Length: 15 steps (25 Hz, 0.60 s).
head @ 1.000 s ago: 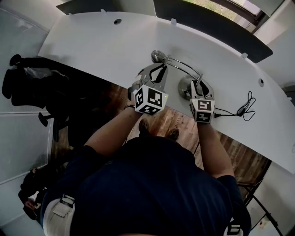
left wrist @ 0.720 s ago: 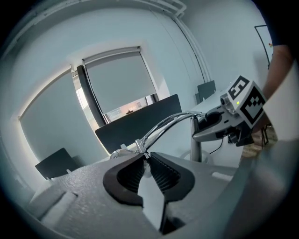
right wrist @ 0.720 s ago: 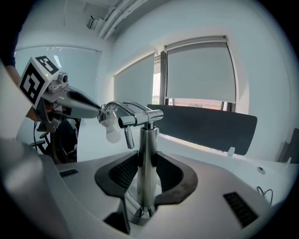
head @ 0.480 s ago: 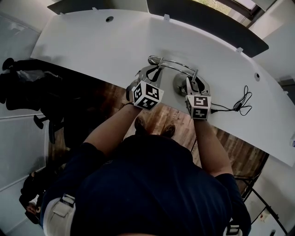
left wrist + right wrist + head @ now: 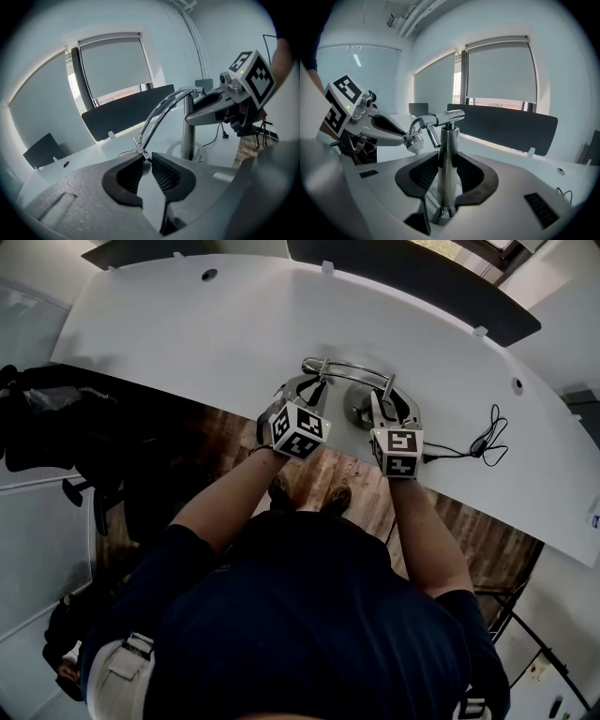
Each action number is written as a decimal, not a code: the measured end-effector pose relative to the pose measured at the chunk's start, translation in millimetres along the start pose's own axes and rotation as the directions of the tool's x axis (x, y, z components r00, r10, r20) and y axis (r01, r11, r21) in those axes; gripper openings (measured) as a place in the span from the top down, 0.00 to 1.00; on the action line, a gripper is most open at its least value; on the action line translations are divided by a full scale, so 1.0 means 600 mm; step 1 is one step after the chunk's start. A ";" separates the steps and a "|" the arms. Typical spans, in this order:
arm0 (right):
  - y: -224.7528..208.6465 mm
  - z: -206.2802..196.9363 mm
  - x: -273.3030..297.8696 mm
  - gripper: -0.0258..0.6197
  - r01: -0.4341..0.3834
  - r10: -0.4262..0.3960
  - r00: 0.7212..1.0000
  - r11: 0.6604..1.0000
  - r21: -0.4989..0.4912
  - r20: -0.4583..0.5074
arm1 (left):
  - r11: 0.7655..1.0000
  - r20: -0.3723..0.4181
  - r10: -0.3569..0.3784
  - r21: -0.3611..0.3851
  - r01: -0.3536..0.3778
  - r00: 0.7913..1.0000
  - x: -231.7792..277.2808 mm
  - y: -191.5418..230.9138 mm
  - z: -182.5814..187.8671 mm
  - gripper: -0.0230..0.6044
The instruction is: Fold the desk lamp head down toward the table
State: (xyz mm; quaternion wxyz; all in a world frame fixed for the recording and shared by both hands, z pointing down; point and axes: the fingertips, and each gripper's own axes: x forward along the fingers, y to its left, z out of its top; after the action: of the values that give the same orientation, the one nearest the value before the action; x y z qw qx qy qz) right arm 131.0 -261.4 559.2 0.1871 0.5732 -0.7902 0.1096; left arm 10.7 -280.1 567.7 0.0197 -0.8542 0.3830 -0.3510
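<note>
The white desk [image 5: 187, 324] curves across the top of the head view, from 9 o'clock round to 3 o'clock, with a dark screen [image 5: 403, 277] along its far edge. The desk lamp stands near the desk's front edge, at about 12 o'clock from the person.

The left gripper [image 5: 146, 156] reaches in from 7 o'clock to the lamp's free end. Its jaws have just been opening, yet they stand only a narrow gap apart, and the thin chrome fitting at the lamp head [image 5: 414, 142] sits between their tips and fills that gap. The head lies at 9 o'clock of the round base [image 5: 359, 413] and hangs lower than the top of the post [image 5: 449, 136].

From the head, the curved chrome arm [image 5: 356, 367] arcs over toward 3 o'clock and meets the upright post.

The right gripper [image 5: 447, 157] comes in from 6 o'clock, and its jaws are closed on the post, one ribbed pad on each side of it, above the base.

A black cable [image 5: 483, 442] lies looped on the desk at 3 o'clock of the base.
</note>
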 end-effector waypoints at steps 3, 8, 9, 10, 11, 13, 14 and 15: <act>0.000 -0.001 0.000 0.76 -0.002 0.002 1.000 1.000 -0.001 -0.006 | 1.000 -0.009 -0.017 -0.008 0.017 1.000 0.011 -0.011 -0.008 0.87; 0.000 0.000 0.000 0.76 0.000 0.000 1.000 1.000 0.002 -0.011 | 0.999 -0.015 -0.031 -0.028 0.030 0.999 0.025 -0.026 -0.015 0.87; -0.001 0.000 0.000 0.76 0.002 -0.002 1.000 1.000 0.003 -0.011 | 0.999 -0.016 -0.033 -0.028 0.033 0.999 0.028 -0.029 -0.016 0.87; -0.001 0.000 0.000 0.76 0.003 -0.003 1.000 1.000 0.003 -0.011 | 0.999 -0.017 -0.037 -0.029 0.036 0.999 0.031 -0.033 -0.018 0.87; -0.001 0.000 0.000 0.76 0.003 -0.003 1.000 1.000 0.003 -0.010 | 0.999 -0.019 -0.041 -0.031 0.041 0.999 0.035 -0.037 -0.020 0.87; -0.001 -0.001 0.001 0.76 0.002 -0.002 1.000 1.000 0.001 -0.011 | 0.998 -0.020 -0.048 -0.039 0.048 0.999 0.039 -0.044 -0.023 0.86; 0.000 -0.001 0.001 0.76 0.001 -0.001 1.000 1.000 0.000 -0.011 | 0.998 -0.021 -0.051 -0.045 0.050 0.998 0.041 -0.047 -0.024 0.86; 0.000 0.000 0.000 0.76 0.000 0.000 1.000 1.000 -0.002 -0.011 | 0.998 -0.022 -0.052 -0.049 0.051 0.998 0.043 -0.049 -0.024 0.86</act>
State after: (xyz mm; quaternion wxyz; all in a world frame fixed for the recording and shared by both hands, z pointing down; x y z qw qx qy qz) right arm 131.1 -261.6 559.6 0.1921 0.5723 -0.7893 0.1123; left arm 32.6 -273.0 602.5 -0.0144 -0.8600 0.3694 -0.3518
